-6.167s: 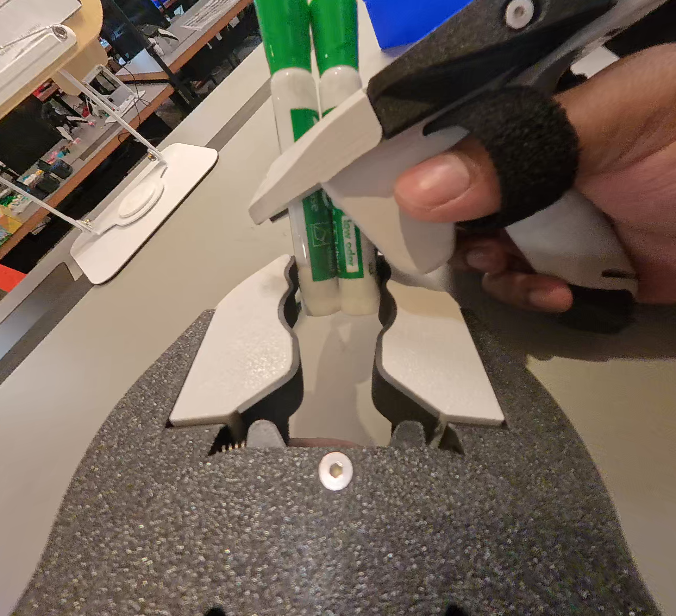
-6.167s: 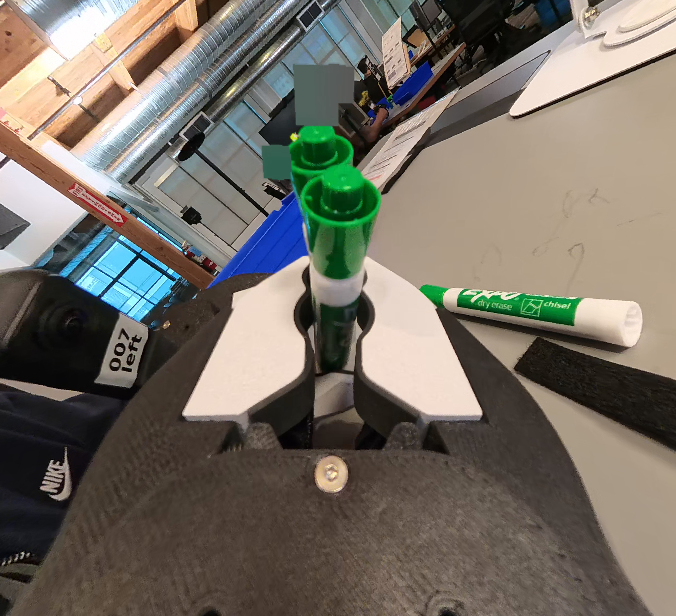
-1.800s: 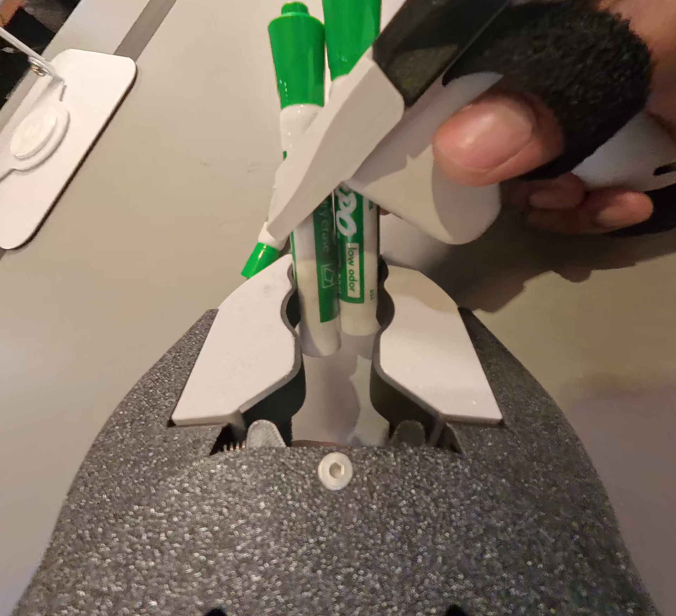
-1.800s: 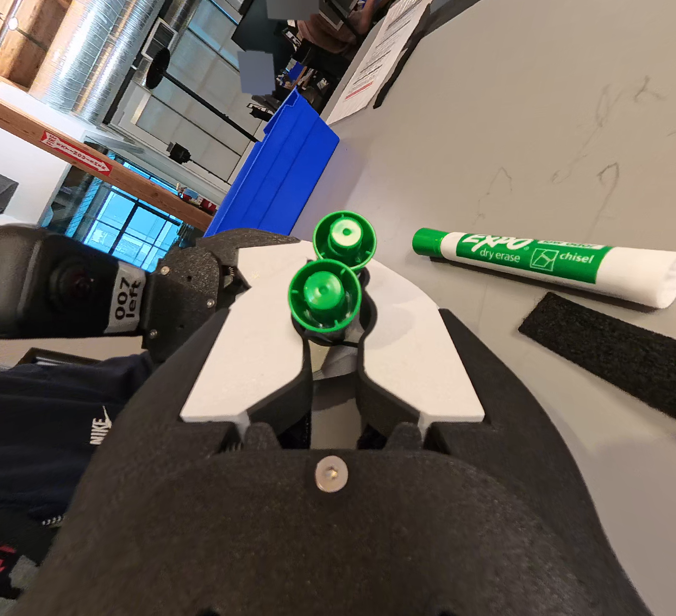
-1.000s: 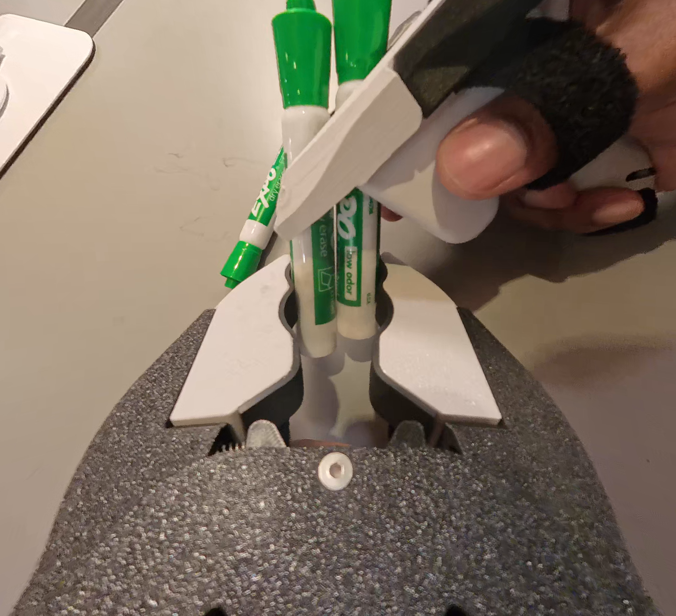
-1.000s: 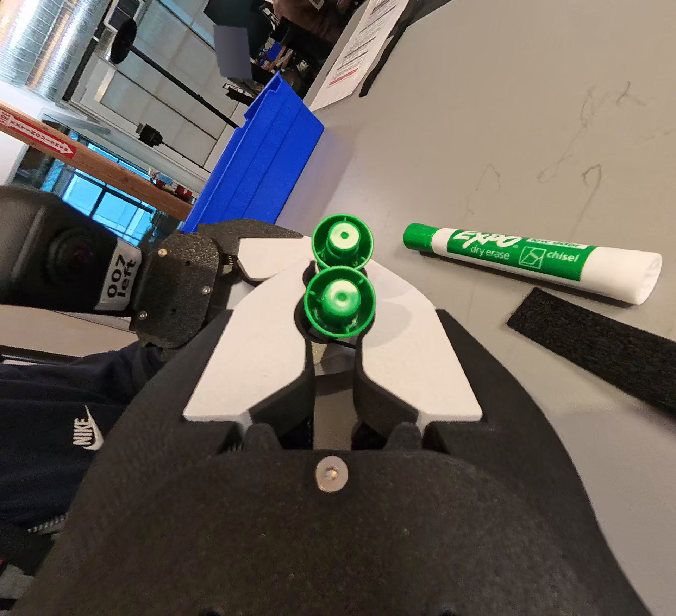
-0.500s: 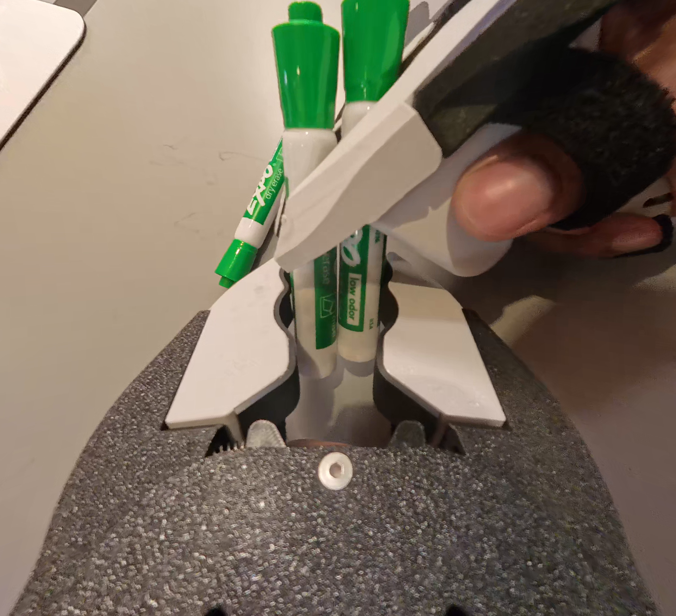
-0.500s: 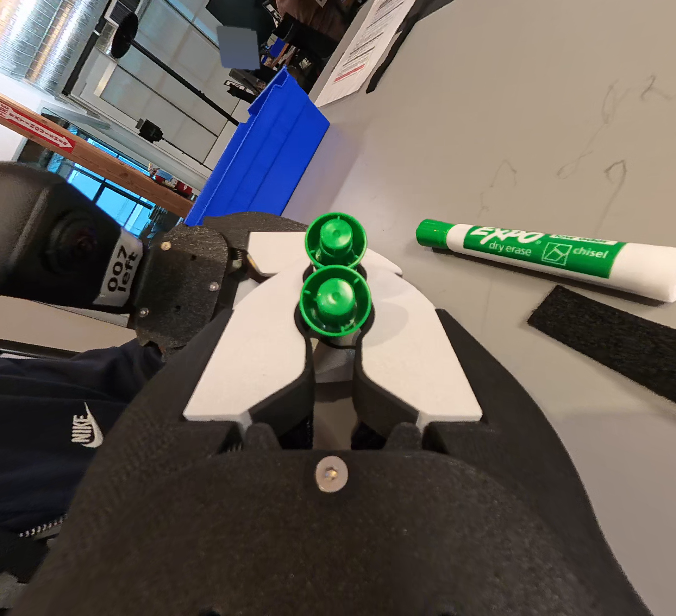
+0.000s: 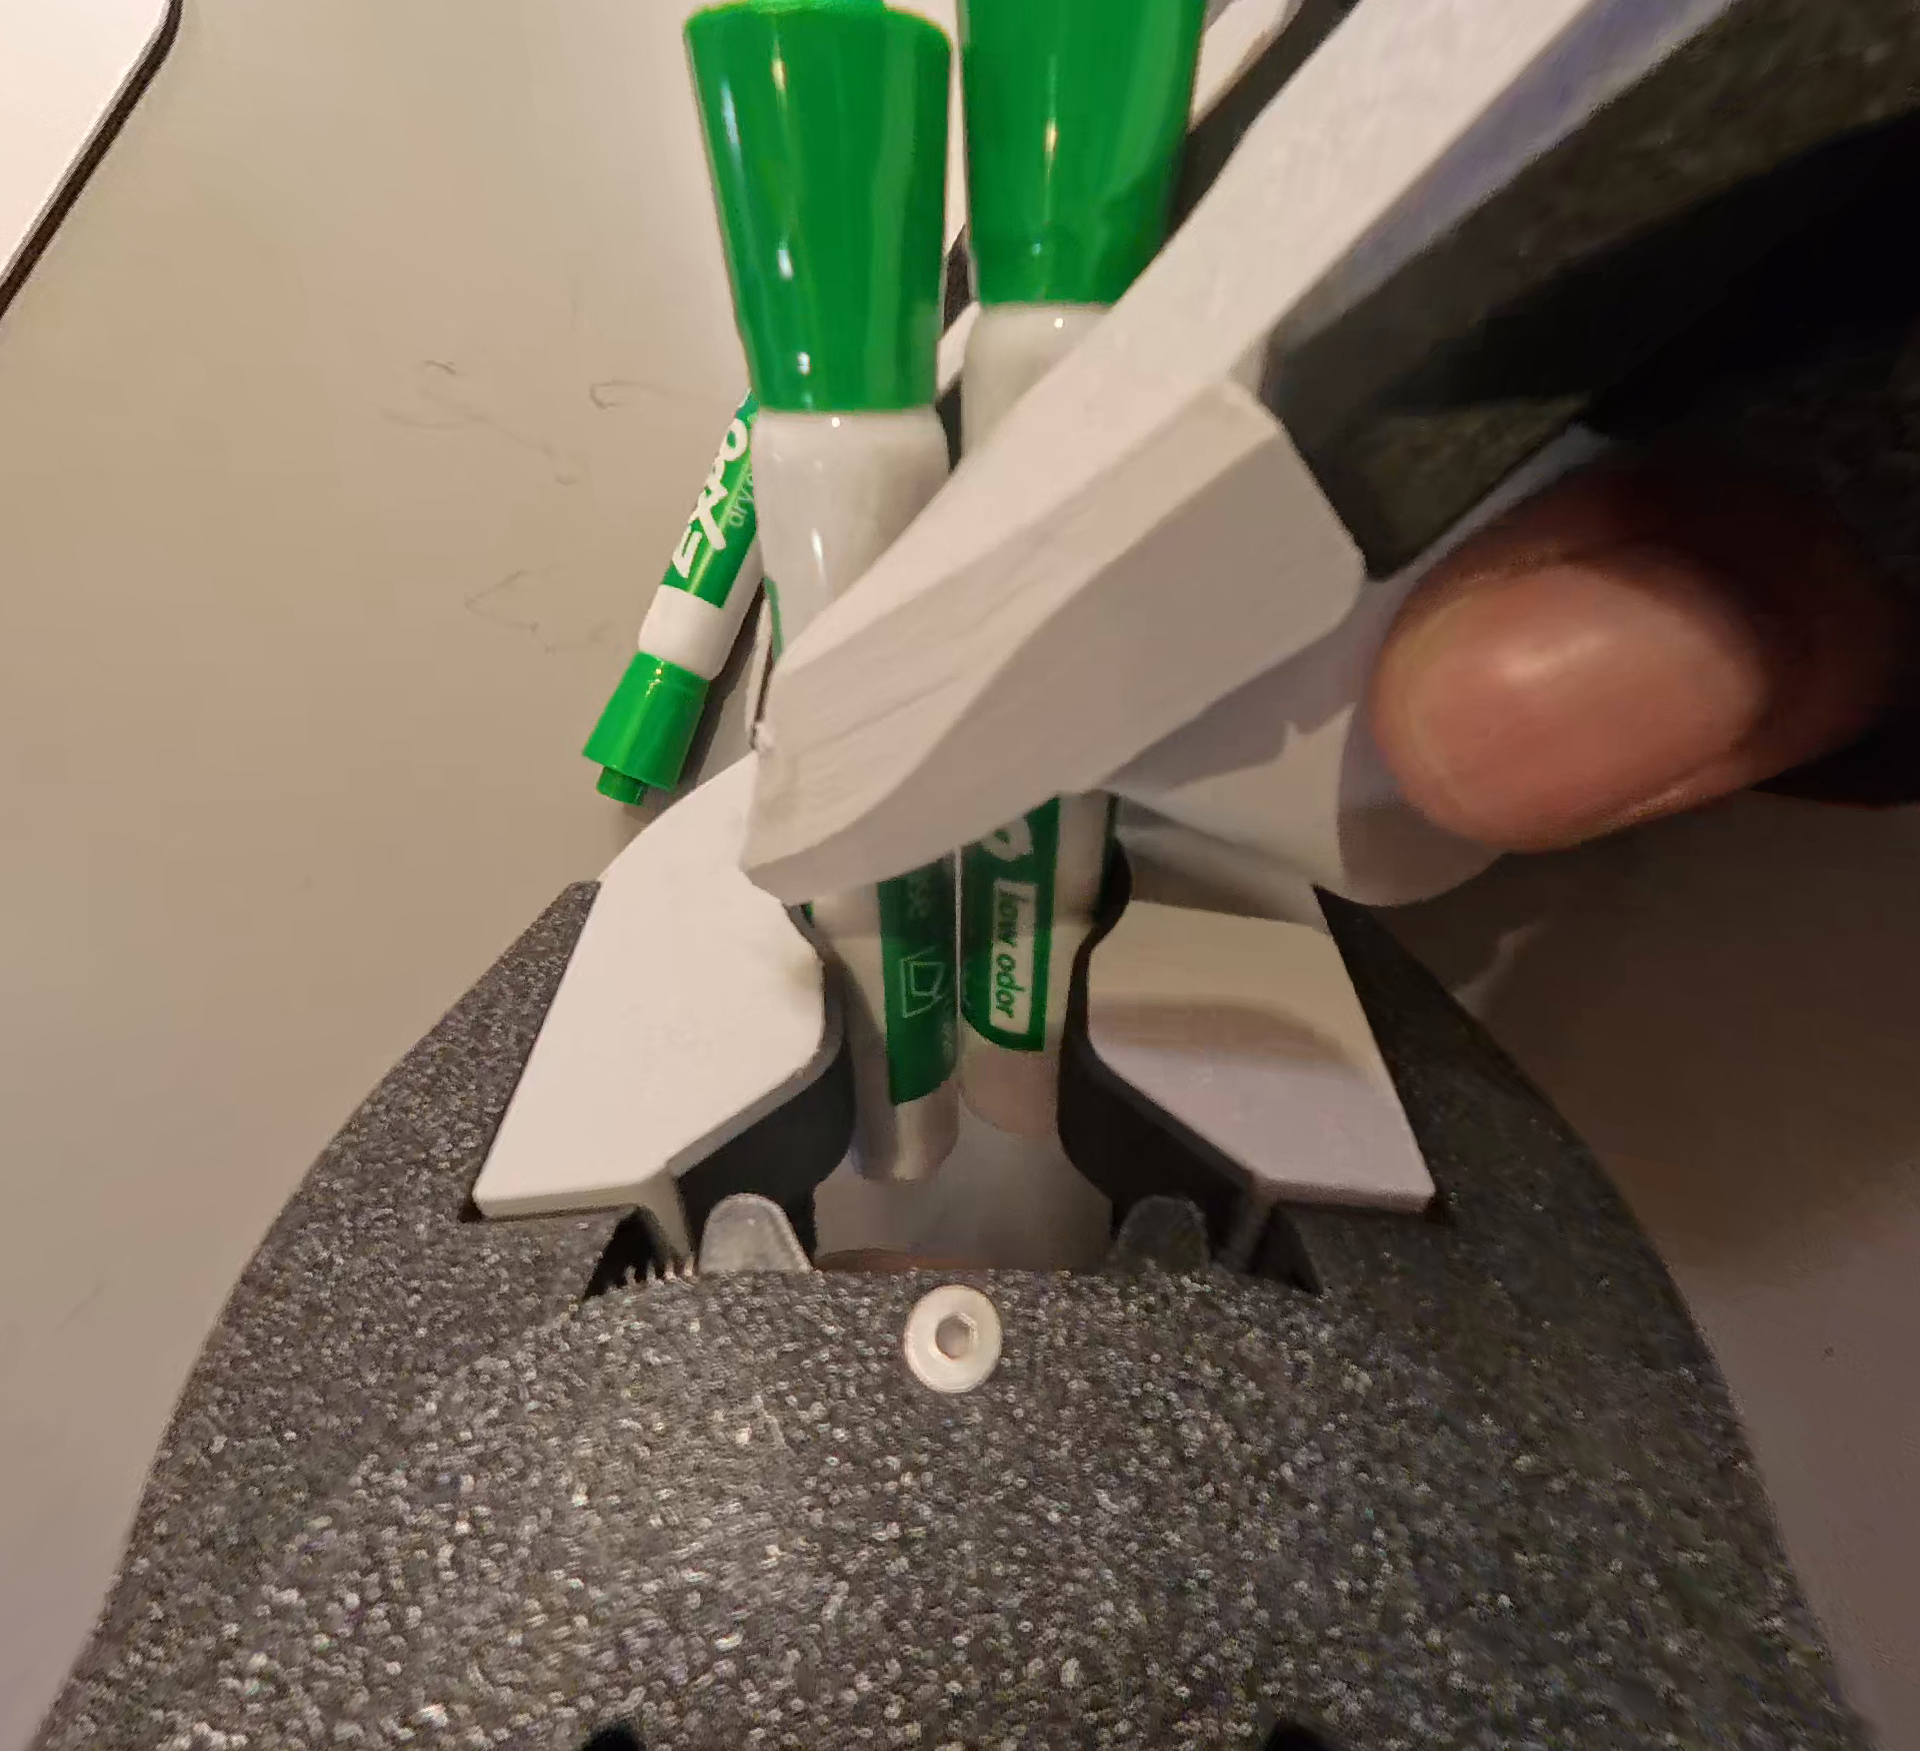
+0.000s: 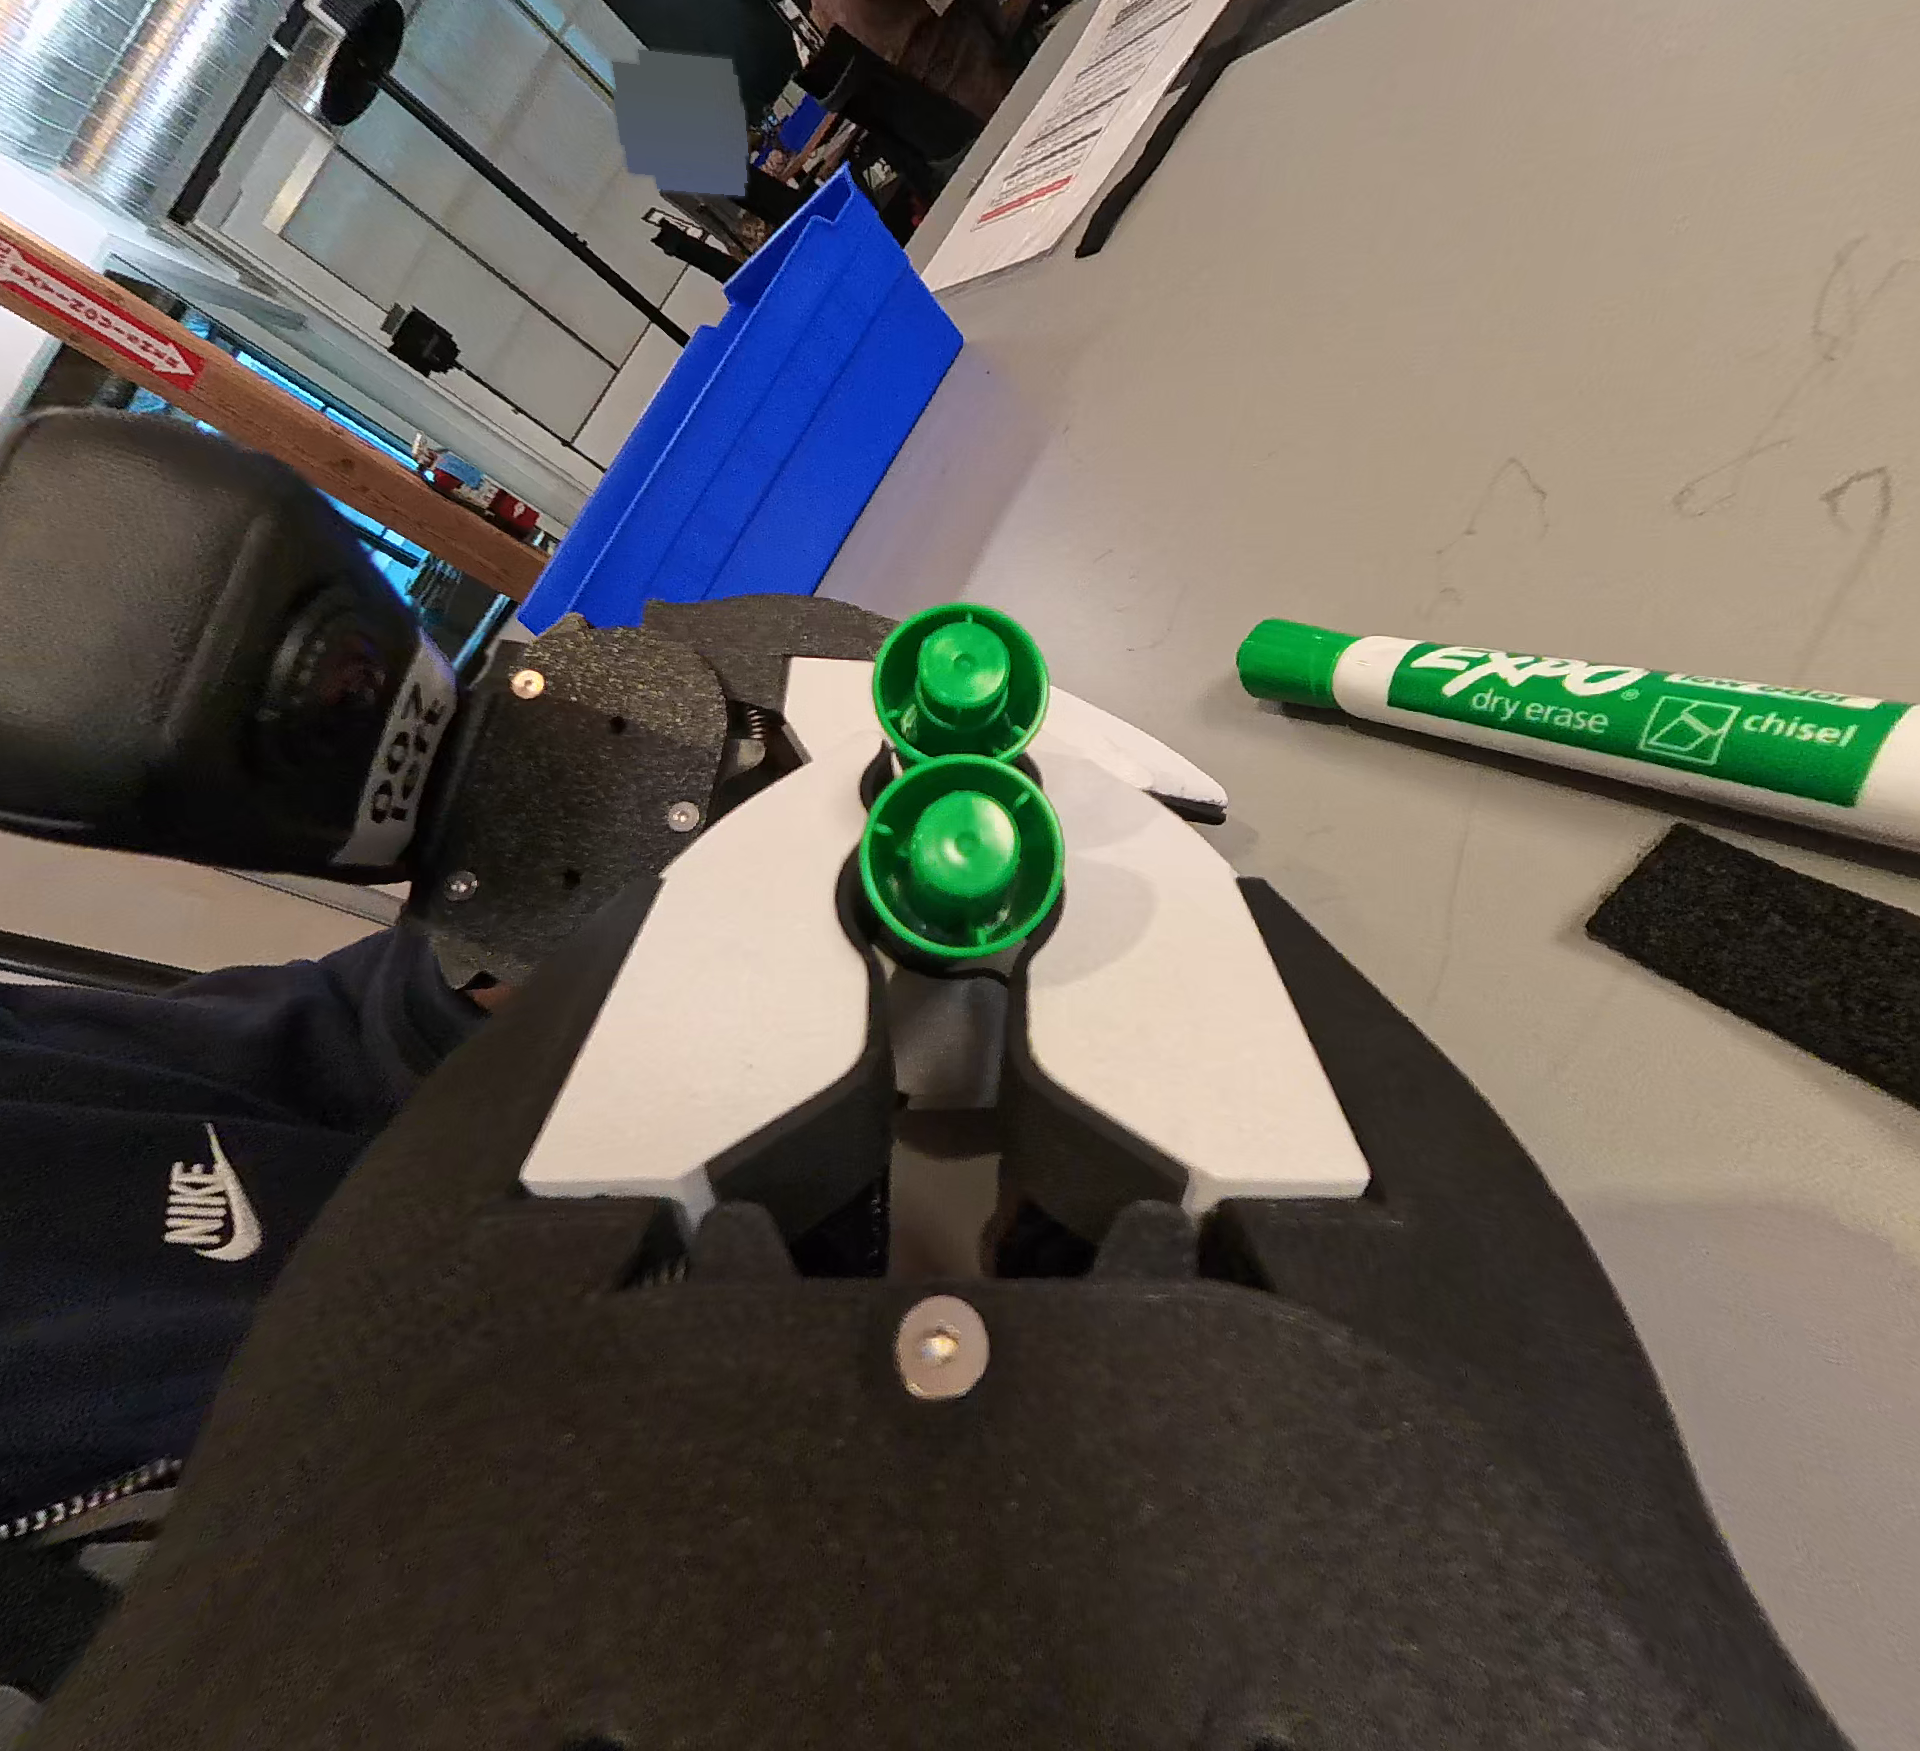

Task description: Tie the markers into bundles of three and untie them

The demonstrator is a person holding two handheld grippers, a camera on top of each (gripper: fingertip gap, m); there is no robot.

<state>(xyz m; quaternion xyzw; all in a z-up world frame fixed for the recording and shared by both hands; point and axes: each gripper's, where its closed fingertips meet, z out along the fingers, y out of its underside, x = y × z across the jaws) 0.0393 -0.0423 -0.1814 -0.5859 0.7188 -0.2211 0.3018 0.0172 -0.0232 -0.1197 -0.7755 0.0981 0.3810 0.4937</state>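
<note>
Closer now, two glossy green-capped markers (image 9: pixel 904 496) fill both claws.

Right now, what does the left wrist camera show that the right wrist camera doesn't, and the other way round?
Only the left wrist view shows a thumb on the right gripper and a white pad on the table. Only the right wrist view shows a blue bin, a black strip and a printed sheet. Both show two upright green markers held by both grippers, and a third marker lying on the grey table.
</note>
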